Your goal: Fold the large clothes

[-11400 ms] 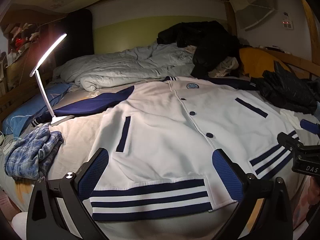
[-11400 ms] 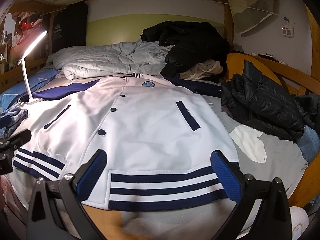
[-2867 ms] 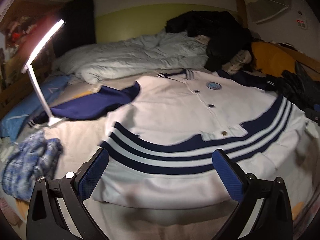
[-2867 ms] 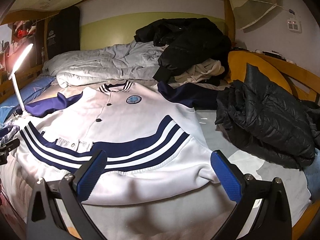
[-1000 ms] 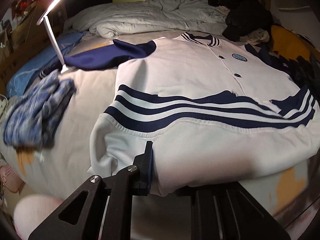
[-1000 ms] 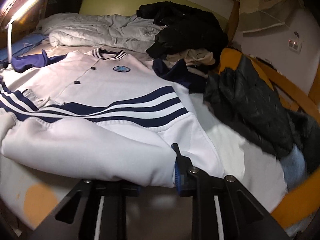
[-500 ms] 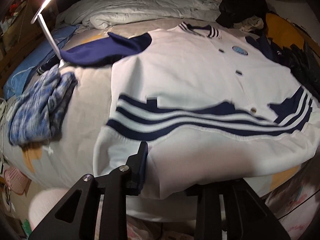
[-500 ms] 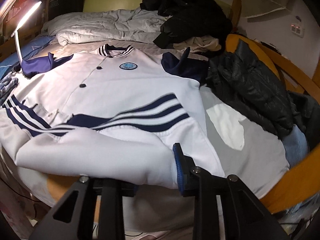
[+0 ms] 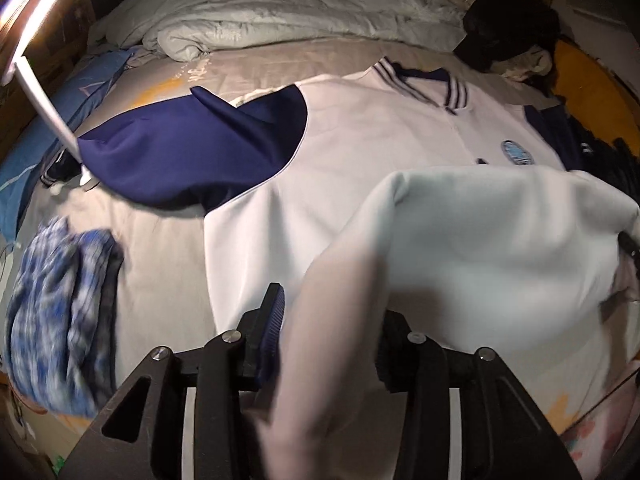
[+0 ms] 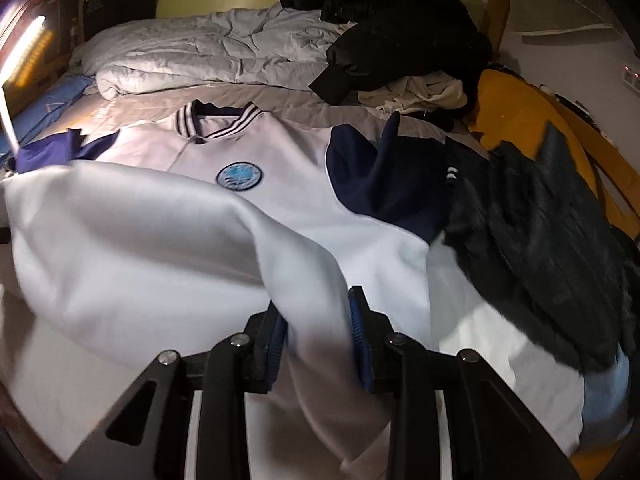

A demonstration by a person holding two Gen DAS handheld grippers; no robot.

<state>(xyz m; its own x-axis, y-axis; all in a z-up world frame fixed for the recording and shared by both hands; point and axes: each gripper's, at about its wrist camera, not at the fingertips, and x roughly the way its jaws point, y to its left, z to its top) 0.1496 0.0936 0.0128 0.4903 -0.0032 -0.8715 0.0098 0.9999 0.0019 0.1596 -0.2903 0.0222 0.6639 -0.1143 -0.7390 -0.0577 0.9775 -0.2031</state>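
Observation:
A white varsity jacket [image 9: 360,132] with navy sleeves [image 9: 192,152] lies front up on the bed, collar at the far end. Its lower part is doubled over and lifted as a white fold [image 9: 480,232] that hangs above the chest and covers the buttons. My left gripper [image 9: 328,328] has that fold's left end between its blue pads; its jaws are opening, and the cloth still fills the gap. My right gripper [image 10: 316,320] is shut on the fold's right end [image 10: 140,232]. The round chest badge [image 10: 240,176] shows just beyond the raised cloth.
A lit white desk lamp [image 9: 44,100] leans over the bed's left side, with a blue plaid garment [image 9: 60,312] below it. A grey duvet [image 9: 280,12] and a black coat [image 10: 400,20] fill the far end. A black puffer jacket [image 10: 540,248] lies right of the jacket.
Both grippers have carried the folded lower part up and toward the collar. The striped hem is now hidden under the raised cloth. The left jaws stand wider apart.

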